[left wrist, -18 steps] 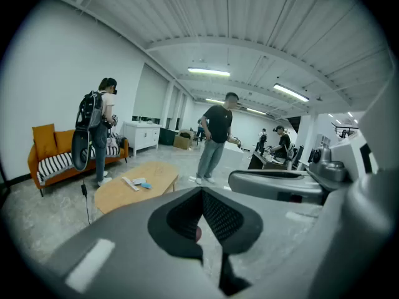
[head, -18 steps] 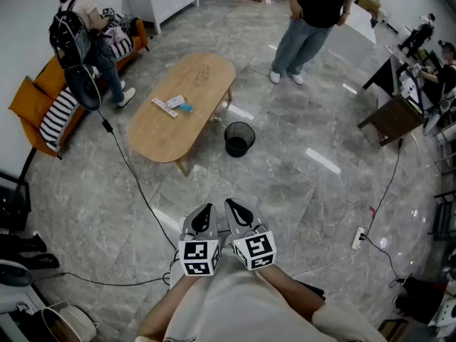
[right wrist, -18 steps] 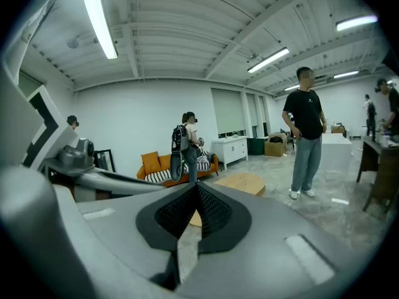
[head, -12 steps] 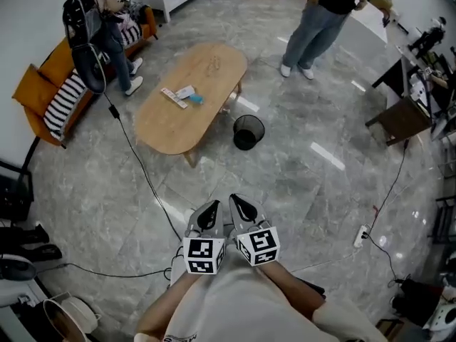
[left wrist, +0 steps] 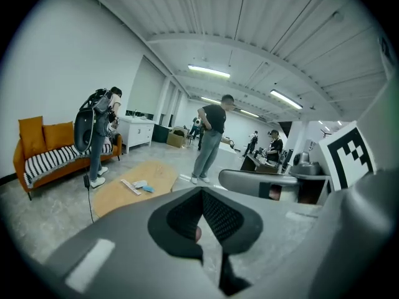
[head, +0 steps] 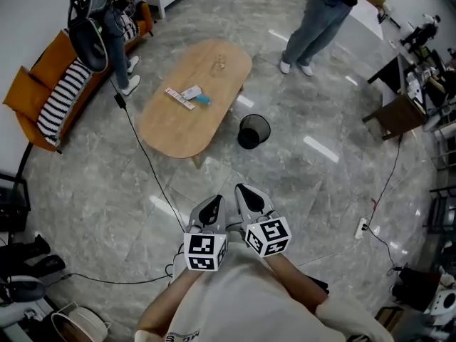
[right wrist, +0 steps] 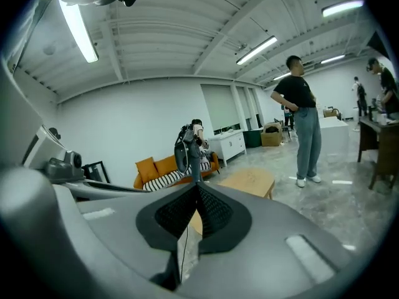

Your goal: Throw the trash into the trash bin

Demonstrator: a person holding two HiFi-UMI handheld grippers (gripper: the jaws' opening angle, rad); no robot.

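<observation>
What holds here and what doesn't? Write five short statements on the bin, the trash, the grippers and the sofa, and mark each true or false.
1. The trash bin stands on the floor beside the wooden table. True.
2. The trash lies inside the bin. False: it lies on the table top.
3. The left gripper and the right gripper are both shut and empty. True.
4. The right gripper rests on the table. False: it is held over the floor, well short of the table.
5. The sofa is blue. False: it is orange, with striped cushions.
</observation>
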